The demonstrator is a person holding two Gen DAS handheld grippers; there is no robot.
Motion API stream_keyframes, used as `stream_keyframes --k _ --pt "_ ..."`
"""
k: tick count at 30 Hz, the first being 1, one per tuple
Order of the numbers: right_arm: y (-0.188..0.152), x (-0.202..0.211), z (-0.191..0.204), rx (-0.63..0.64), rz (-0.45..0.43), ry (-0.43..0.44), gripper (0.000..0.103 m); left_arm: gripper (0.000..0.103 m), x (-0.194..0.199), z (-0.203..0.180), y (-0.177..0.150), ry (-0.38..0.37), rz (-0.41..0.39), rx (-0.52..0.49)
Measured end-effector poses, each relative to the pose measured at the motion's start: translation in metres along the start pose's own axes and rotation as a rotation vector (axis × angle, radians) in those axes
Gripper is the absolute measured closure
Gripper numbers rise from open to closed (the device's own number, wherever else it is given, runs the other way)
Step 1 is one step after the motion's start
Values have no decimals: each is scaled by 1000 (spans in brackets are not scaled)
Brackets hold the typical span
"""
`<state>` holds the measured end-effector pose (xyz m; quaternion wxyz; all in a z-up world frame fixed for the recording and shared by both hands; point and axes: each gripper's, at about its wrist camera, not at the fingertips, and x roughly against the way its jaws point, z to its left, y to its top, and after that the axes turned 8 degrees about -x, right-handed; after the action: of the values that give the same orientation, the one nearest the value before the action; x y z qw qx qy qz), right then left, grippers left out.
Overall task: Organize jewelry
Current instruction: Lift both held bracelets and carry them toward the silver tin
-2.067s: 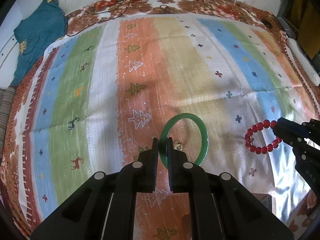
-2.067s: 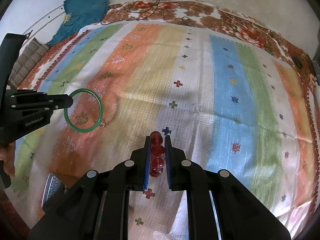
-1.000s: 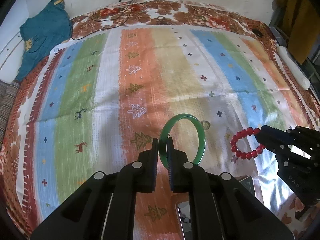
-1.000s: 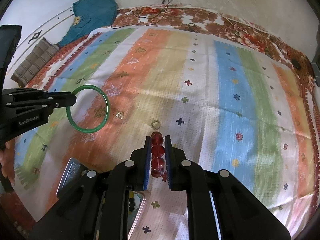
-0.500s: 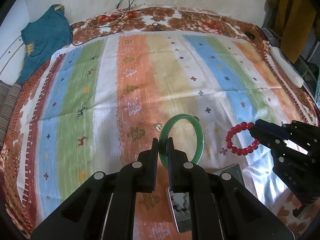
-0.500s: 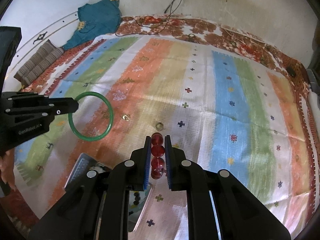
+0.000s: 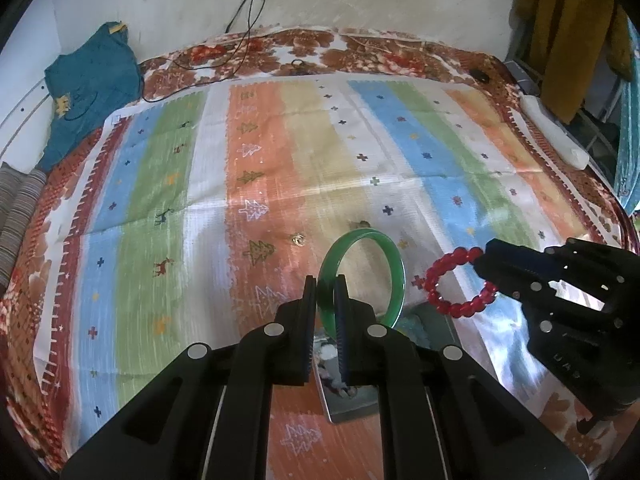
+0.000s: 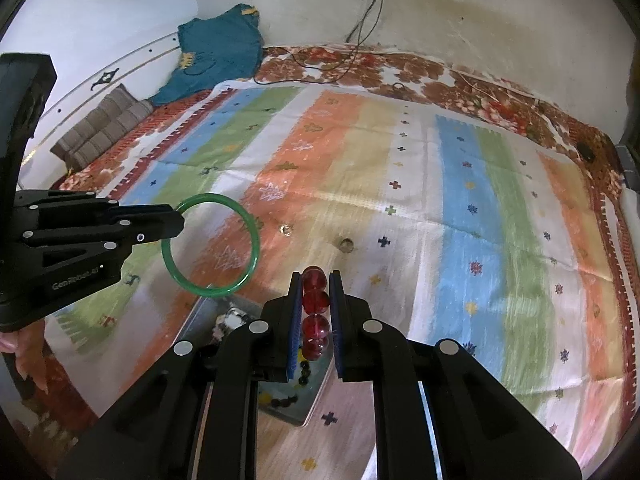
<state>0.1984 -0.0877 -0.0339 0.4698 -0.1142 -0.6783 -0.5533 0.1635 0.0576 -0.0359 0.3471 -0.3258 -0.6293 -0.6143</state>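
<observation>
Green bangle (image 7: pixel 362 276) is clenched in left tool (image 7: pixel 326 292), red bead bracelet (image 7: pixel 458 282) in right tool (image 8: pixel 315 292).

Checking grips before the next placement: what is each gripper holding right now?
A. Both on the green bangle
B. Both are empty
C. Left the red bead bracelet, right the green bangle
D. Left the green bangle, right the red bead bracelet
D: the left gripper pinches the green bangle by its rim, and the right gripper is closed on the red bead bracelet, both held above the striped cloth.
</observation>
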Motion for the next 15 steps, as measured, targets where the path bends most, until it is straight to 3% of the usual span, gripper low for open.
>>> stream_keyframes --k 15 --pt "-21 5 7 1 21 4 89 95 7 -12 -22 5 18 -13"
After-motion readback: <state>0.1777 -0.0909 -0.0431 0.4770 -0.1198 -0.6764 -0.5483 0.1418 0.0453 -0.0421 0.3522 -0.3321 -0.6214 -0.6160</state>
